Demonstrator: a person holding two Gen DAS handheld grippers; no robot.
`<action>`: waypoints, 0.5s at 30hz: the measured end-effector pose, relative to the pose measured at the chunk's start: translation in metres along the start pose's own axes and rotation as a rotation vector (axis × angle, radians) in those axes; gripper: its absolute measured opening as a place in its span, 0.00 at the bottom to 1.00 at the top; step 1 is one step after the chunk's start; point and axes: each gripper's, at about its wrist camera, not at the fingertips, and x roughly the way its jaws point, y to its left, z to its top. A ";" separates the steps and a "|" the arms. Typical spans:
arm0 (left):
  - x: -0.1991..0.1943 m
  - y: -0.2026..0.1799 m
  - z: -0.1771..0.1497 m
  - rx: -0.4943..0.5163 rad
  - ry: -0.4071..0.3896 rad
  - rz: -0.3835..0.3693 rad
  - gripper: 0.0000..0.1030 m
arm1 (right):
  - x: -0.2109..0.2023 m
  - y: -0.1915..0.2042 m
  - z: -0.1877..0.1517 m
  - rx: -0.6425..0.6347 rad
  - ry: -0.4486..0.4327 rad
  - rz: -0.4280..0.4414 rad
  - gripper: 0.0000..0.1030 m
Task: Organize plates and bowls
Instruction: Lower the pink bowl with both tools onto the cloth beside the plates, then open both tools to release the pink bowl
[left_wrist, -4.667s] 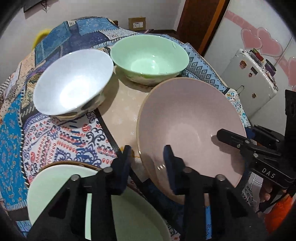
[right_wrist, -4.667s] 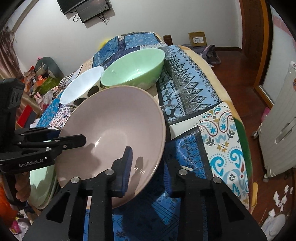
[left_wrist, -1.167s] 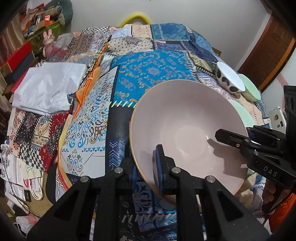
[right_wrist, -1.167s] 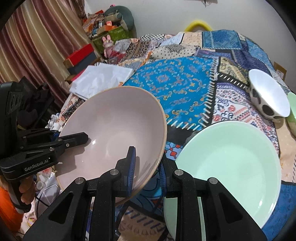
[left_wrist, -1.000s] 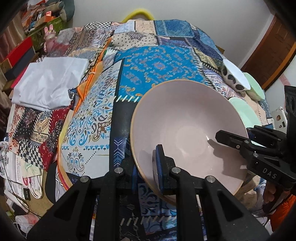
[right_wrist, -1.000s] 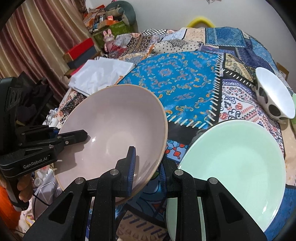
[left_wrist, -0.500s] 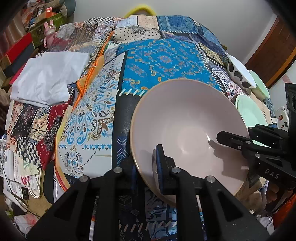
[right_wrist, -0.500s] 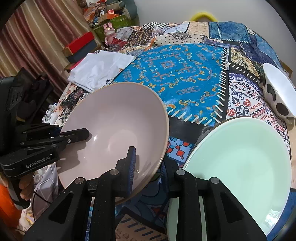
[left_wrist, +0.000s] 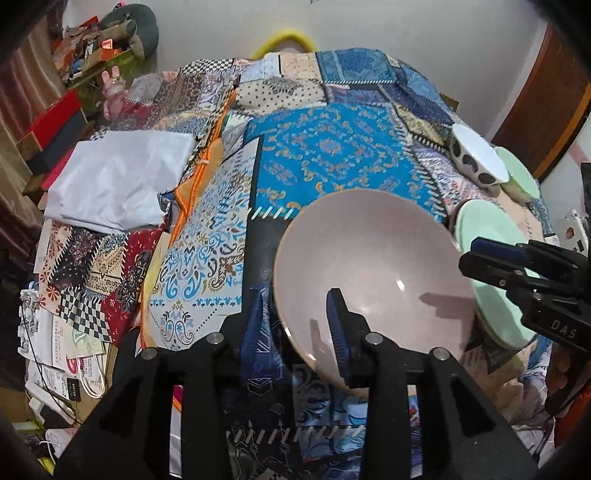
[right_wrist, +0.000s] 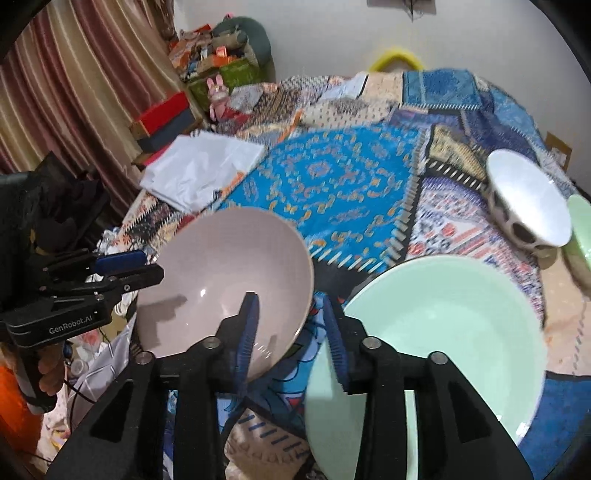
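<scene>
Before us the patchwork-covered surface (left_wrist: 332, 155) carries the pink bowl (left_wrist: 373, 266) near its front edge, just beside the green plate (right_wrist: 443, 332), with the spotted bowl (right_wrist: 528, 206) further back. Our left tongs (left_wrist: 295, 321) straddle the pink bowl's near rim; the jaws have just been opening and the pads stand clear of it. Our right tongs (right_wrist: 291, 325) have likewise just been opening, one finger inside the bowl's other rim, one outside, gripping nothing.
</scene>
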 end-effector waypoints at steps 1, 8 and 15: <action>-0.005 -0.004 0.002 0.008 -0.009 0.002 0.38 | -0.003 -0.001 0.001 -0.001 -0.011 -0.005 0.36; -0.038 -0.032 0.017 0.045 -0.106 -0.008 0.51 | -0.045 -0.018 0.002 0.018 -0.116 -0.045 0.50; -0.064 -0.070 0.039 0.070 -0.193 -0.049 0.60 | -0.085 -0.053 0.003 0.057 -0.198 -0.101 0.53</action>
